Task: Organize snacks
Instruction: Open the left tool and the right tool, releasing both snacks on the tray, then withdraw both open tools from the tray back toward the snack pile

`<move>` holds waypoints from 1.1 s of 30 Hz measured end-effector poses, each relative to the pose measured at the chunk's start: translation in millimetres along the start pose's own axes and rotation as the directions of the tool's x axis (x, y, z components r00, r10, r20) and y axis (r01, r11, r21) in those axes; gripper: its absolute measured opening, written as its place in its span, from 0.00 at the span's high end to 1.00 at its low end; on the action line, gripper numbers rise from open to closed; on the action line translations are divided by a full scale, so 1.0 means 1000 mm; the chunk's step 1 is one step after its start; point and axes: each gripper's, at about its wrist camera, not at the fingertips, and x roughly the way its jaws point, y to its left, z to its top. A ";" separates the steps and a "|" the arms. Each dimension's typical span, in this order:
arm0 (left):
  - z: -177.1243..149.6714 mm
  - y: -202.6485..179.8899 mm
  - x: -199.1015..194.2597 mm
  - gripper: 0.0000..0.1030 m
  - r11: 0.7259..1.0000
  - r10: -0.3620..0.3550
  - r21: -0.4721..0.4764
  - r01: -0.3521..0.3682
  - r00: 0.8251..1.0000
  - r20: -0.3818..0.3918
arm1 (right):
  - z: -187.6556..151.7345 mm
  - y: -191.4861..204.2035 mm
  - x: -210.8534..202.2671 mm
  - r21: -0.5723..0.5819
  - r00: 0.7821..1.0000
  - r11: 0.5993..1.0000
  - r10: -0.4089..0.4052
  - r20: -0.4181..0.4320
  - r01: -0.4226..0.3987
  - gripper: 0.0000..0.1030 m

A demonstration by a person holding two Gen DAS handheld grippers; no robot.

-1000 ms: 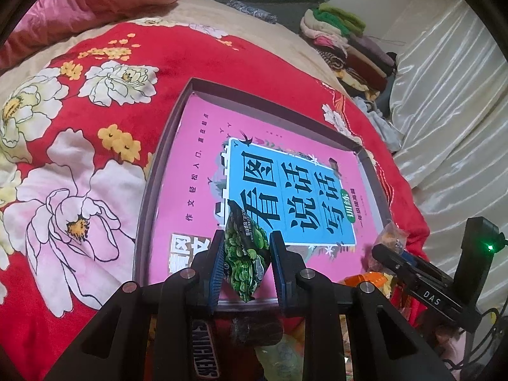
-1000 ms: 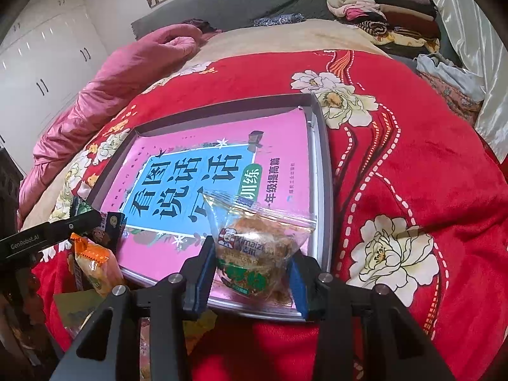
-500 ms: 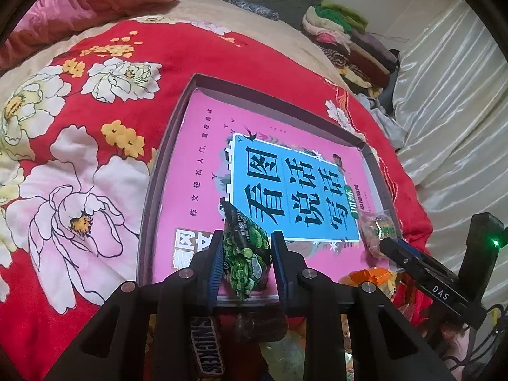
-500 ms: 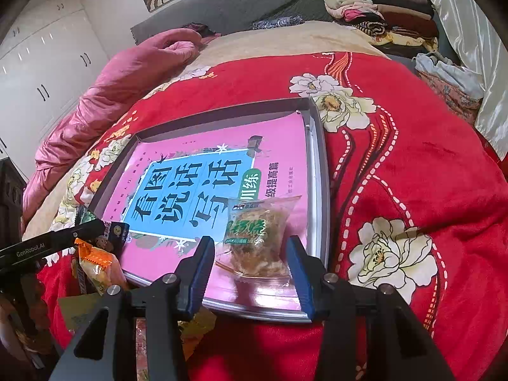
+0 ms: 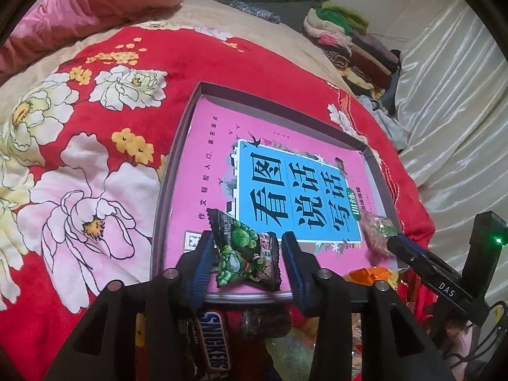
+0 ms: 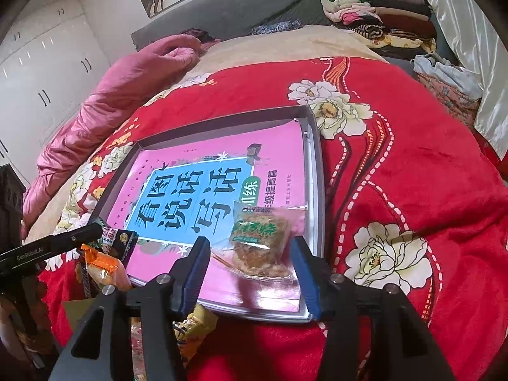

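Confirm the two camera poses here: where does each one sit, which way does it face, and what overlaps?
Left wrist: on the left gripper, aimed down along its opening fingers at the tray's near-left corner; green snack packet between them; the right gripper enters at right.
Right wrist: on the right gripper, aimed down at the tray's near-right corner; clear snack bag lies between its opening fingers; the left gripper enters at left.
Shared: tray, pink book, both snacks, red floral blanket.

Glossy crinkled-film green snack packet point(image 5: 246, 255), clear shiny plastic pastry wrapper point(image 6: 263, 244), smooth glossy pink book cover point(image 6: 279, 155), plush red blanket point(image 6: 397, 146).
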 end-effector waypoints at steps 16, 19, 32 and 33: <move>0.002 -0.011 -0.032 0.28 0.999 -0.011 0.045 0.009 0.998 0.063 | 0.004 0.003 -0.017 -0.012 0.998 0.999 0.034 0.061 -0.033 0.41; 0.000 -0.012 -0.037 0.27 0.999 -0.011 0.049 0.008 0.997 0.070 | 0.004 0.005 -0.019 -0.020 0.997 0.999 0.036 0.071 -0.035 0.40; -0.011 -0.015 -0.056 0.26 0.997 -0.032 0.074 0.028 0.998 0.055 | 0.004 0.017 -0.033 -0.075 0.991 0.996 0.057 0.120 -0.048 0.32; -0.012 -0.015 -0.058 0.26 0.997 -0.031 0.074 0.027 0.998 0.057 | 0.004 0.018 -0.034 -0.080 0.991 0.996 0.057 0.123 -0.047 0.32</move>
